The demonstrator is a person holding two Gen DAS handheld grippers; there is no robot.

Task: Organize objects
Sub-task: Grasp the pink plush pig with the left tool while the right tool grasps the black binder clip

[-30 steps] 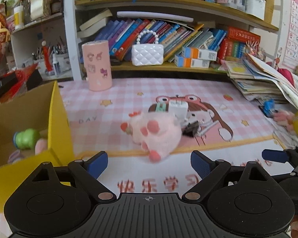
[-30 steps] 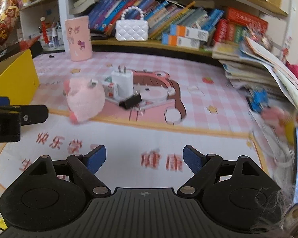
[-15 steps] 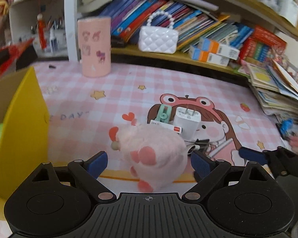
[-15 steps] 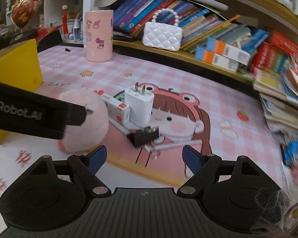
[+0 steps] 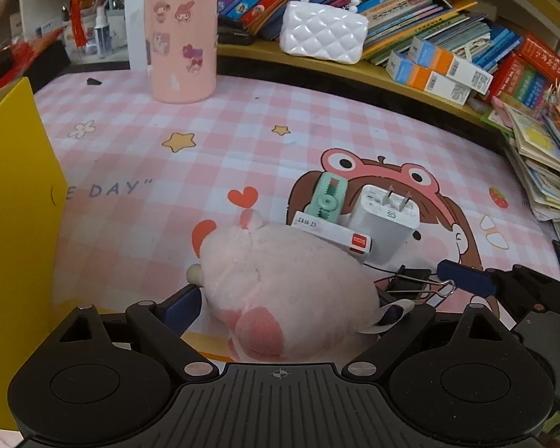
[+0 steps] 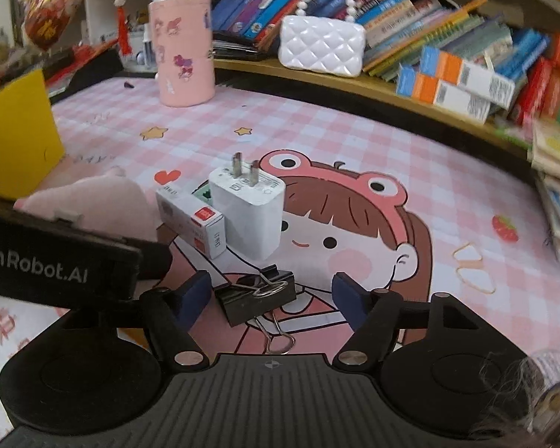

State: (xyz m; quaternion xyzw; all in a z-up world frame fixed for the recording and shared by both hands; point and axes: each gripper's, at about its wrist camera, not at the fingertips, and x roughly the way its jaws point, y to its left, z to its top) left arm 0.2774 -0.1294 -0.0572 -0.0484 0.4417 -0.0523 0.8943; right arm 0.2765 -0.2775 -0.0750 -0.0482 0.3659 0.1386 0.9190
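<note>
A pink plush toy point(image 5: 280, 283) lies on the pink checked mat between the fingers of my left gripper point(image 5: 291, 304), whose jaws stand wide open; its right finger is hidden behind the plush. A black binder clip point(image 6: 255, 295) lies between the blue pads of my right gripper point(image 6: 270, 296), whose jaws are closing; the left pad point(image 6: 194, 295) is close to the clip and the right pad is still apart from it. Just beyond the clip stand a white charger plug point(image 6: 250, 212), a small white box with a red label point(image 6: 190, 220) and a green tape dispenser point(image 5: 326, 194).
A yellow box point(image 5: 15, 224) stands at the left, close to the plush. A pink cylinder holder point(image 5: 183, 33) and a white quilted purse point(image 5: 323, 33) sit at the back by shelves of books. Stacked booklets point(image 5: 541, 149) crowd the right edge.
Both grippers came forward and down to the pile. The plush now sits between the left fingers. The right jaws have narrowed around the binder clip.
</note>
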